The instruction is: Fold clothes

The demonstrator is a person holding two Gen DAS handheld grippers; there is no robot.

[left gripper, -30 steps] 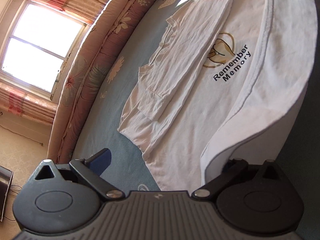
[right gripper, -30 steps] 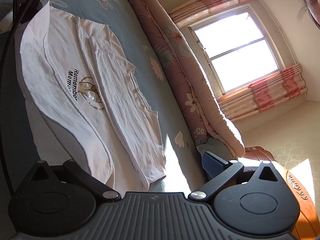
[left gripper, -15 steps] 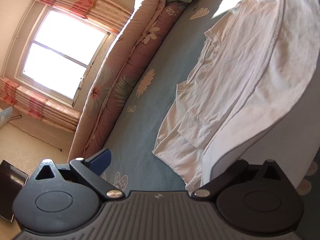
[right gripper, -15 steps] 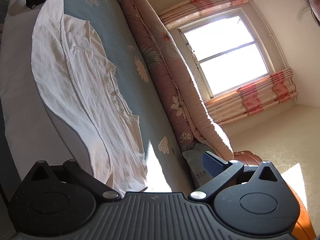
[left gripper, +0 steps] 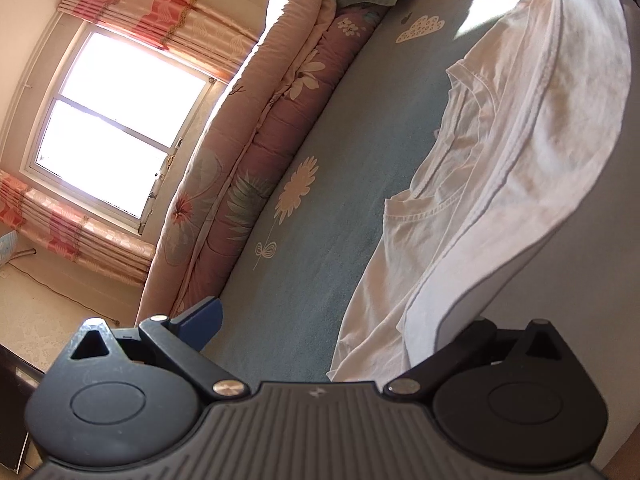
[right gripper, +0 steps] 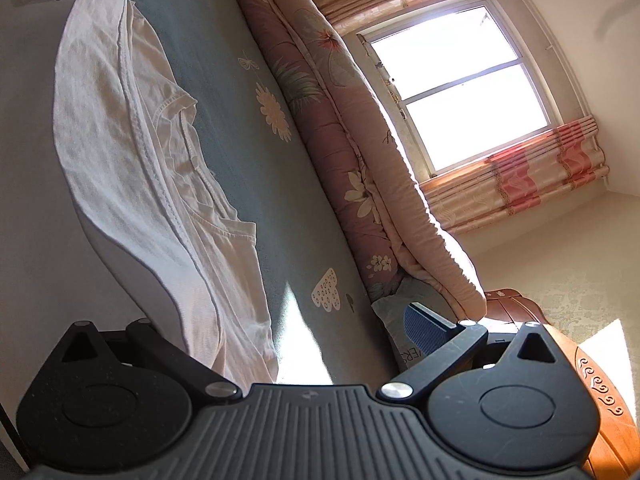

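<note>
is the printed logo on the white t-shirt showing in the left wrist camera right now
No. The white t-shirt shows only plain fabric, seams and the neckline, with a lifted flap folded over where any print would be.

My left gripper (left gripper: 332,320) has its jaws spread wide, the blue pad (left gripper: 202,322) of one finger showing bare on the left, the other finger covered on the right. My right gripper (right gripper: 276,330) is spread just as wide, its blue pad (right gripper: 424,330) bare on the right, the opposite finger covered.
</note>
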